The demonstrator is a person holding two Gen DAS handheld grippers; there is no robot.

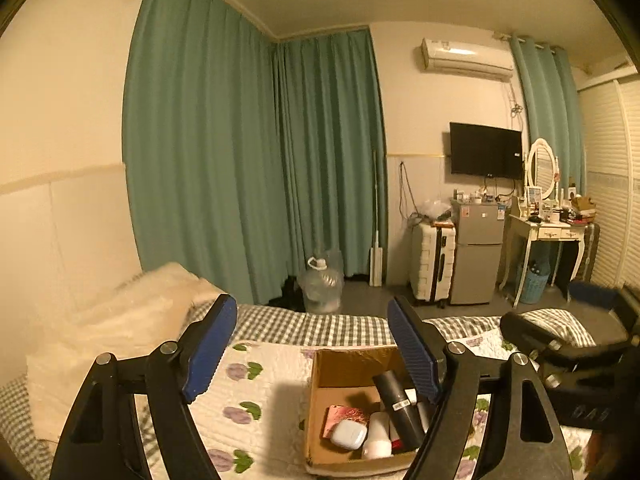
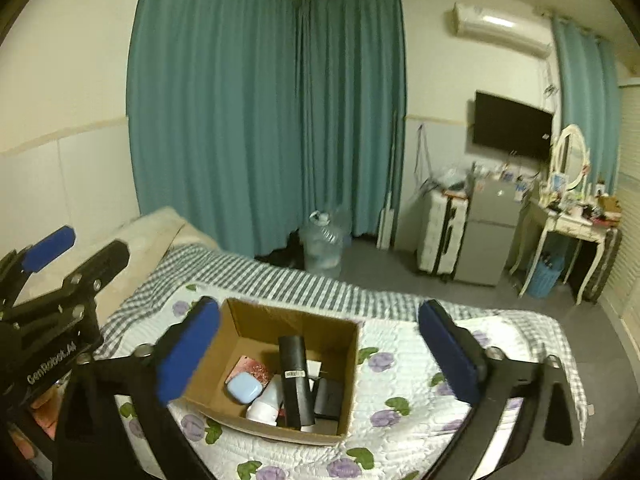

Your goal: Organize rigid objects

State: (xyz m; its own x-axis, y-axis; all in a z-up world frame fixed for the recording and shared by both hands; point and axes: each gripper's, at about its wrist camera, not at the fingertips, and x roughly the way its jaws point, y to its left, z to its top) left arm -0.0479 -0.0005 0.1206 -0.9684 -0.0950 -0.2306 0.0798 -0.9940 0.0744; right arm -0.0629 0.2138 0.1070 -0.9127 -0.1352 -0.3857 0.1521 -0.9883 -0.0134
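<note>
1. My left gripper (image 1: 312, 344) hung above the bed with its blue-padded fingers spread wide and nothing between them; in the right wrist view it showed at the far left edge (image 2: 76, 248), raised over the bedding.
2. My right gripper (image 2: 320, 356) was just as wide apart and empty, its blue pads (image 2: 188, 354) framing the cardboard box (image 2: 256, 322) from above; from the left wrist view I saw its black body off to the right (image 1: 560, 336).
3. The box sat open on the floral quilt (image 2: 400, 384), flaps up, and the rigid objects lay inside it.
4. A tall black cylinder (image 2: 295, 380) leaned across the middle of the box, a white label on its side.
5. Just left of it lay a pale blue earbud case (image 2: 243, 387), resting partly on a pink patterned card (image 2: 250, 366).
6. A white bottle (image 2: 266, 402) lay below the case against the cylinder, and a black rectangular item (image 2: 329, 398) sat on the cylinder's right.
7. The quilt covered a grey checked sheet (image 2: 280, 276), with a cream pillow (image 1: 120, 320) at the head by the wall.
8. Beyond the bed I saw a clear water jug (image 1: 321, 286) on the floor before the teal curtains (image 1: 240, 152).
9. Farther right stood a white suitcase (image 1: 432, 264), a small silver fridge (image 1: 478, 252) and a white dressing table (image 1: 548, 236) under a wall television (image 1: 486, 150).
</note>
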